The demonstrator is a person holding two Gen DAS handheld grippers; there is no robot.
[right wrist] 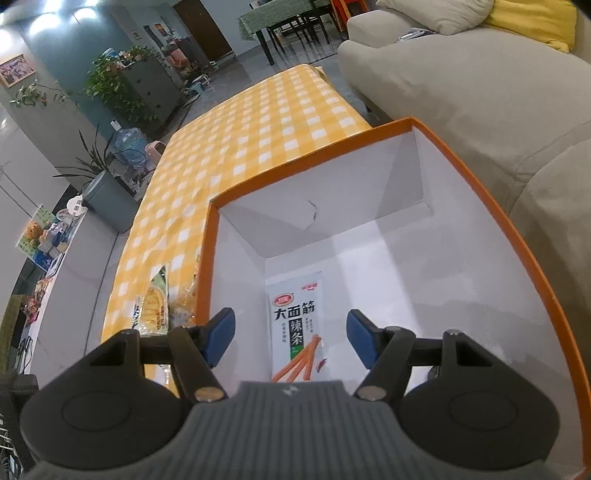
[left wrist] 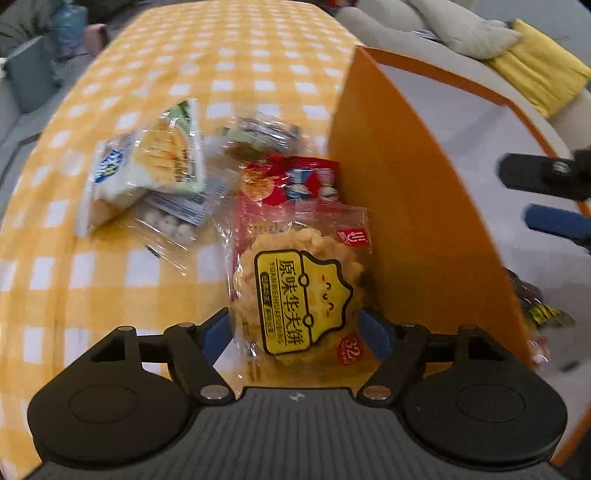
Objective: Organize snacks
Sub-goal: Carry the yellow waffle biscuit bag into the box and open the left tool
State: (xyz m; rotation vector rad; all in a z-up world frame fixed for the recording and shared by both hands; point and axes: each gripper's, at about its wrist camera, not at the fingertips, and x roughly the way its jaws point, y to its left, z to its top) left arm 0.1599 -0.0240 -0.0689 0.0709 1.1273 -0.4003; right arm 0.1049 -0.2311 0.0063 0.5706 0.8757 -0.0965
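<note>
My left gripper is shut on a clear waffle-biscuit packet with a yellow label, held just left of the orange box wall. Behind it lie a red snack packet, a white-green chips packet, a clear packet of white candies and a dark clear packet on the yellow checked tablecloth. My right gripper is open and empty above the box. A white spicy-strip packet lies on the box floor. The right gripper also shows in the left wrist view.
A beige sofa with a yellow cushion runs along the right of the table. A grey bin, plants and a water jug stand on the floor to the left. Dark wrapped snacks lie inside the box.
</note>
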